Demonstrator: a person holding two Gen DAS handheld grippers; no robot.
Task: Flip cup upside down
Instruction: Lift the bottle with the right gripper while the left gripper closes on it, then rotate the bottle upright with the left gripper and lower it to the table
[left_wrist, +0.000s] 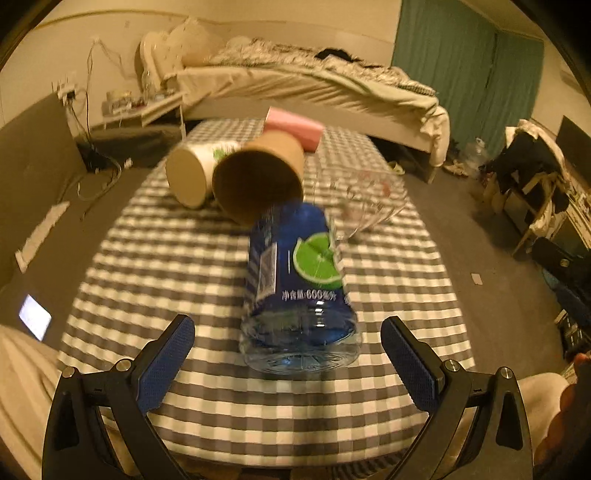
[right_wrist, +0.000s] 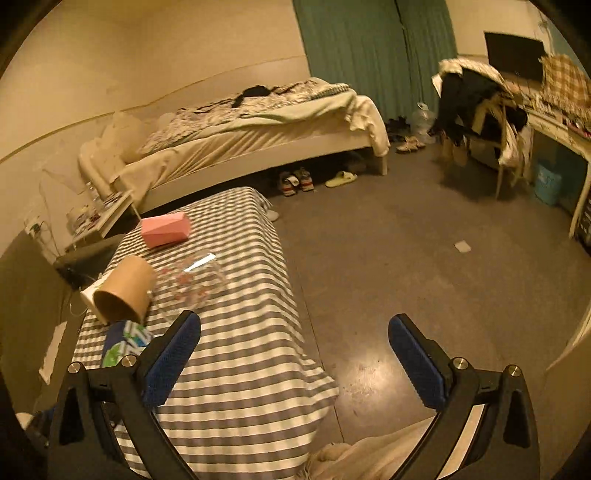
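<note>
The cup (left_wrist: 258, 181), a brown paper one, lay on its side on the checked tabletop (left_wrist: 155, 266), its open mouth turned toward the left fingers (left_wrist: 288, 365). It sat well ahead of those fingers and slightly left of their midline, beyond the gap rather than within it. In the right wrist view the cup (right_wrist: 123, 291) lay ahead and far to the left of the right fingers (right_wrist: 293, 362), which pointed mostly at bare floor (right_wrist: 388, 258) past the tabletop edge.

Both pairs of fingers were spread wide and grasped nothing.

A white cup (left_wrist: 192, 173) lay on its side touching the brown one on its left. A blue bottle (left_wrist: 299, 288) lay on its side directly between the left fingers and the cup, its base nearest the fingers and its far end just beside the cup's rim. A glass bowl (left_wrist: 360, 199) lay tipped to the right of the cup, and a pink box (left_wrist: 293, 131) sat just behind it.

Likely hazards, as judged from this layout:
- A straight advance of the left fingers would probably strike the bottle first, rolling it into the cup and displacing the target.
- A paper cup on its side would likely roll or crush under an uneven pinch across the rim.
- The crowding neighbours left little clearance for wide fingers; the white cup or the bowl might be nudged, and the bowl could slide toward the tabletop edge.
- Both views were motion-blurred, so contacts between items were uncertain.
</note>
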